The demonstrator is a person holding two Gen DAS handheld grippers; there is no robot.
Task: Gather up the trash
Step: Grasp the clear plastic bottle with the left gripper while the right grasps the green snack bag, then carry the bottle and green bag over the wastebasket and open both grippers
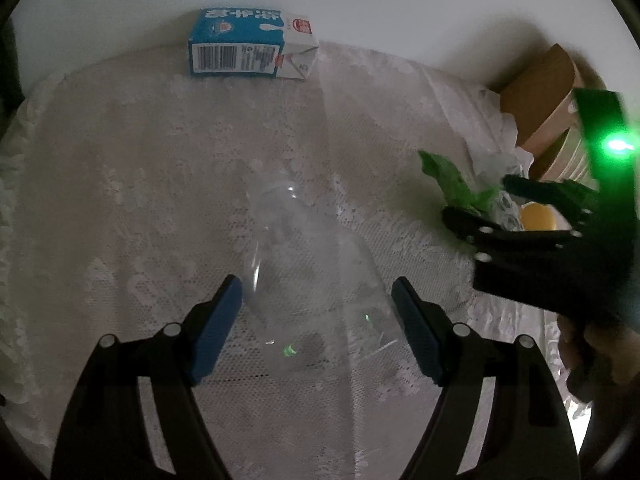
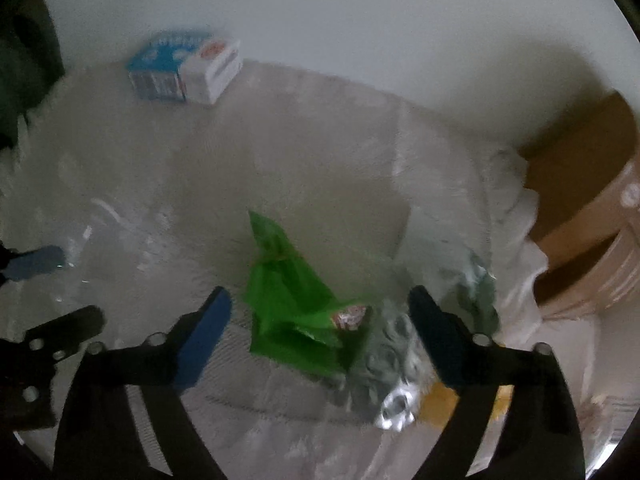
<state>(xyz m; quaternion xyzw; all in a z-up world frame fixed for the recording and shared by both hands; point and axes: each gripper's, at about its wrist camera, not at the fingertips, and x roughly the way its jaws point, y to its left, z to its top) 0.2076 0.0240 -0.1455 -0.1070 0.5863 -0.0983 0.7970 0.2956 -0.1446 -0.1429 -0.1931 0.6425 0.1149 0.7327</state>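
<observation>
- Left wrist view: left gripper (image 1: 316,300) spread wide, its pads flanking a clear bottle (image 1: 304,272) lying on the lace cloth (image 1: 120,160); contact unclear.
- Right gripper (image 2: 320,312) spread over the green wrapper (image 2: 288,300), just right of the bottle; nothing pinched.
- Milk carton (image 1: 250,44) lies beyond the bottle.
- Cardboard box (image 1: 540,92) stands far right.

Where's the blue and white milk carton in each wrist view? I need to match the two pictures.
Left wrist: the milk carton lies at top centre-left, on the lace cloth's far edge by the wall, barcode side facing the camera.
Right wrist: the carton lies at upper left, blurred, by the same wall.
Shared landmark: the green wrapper.
</observation>
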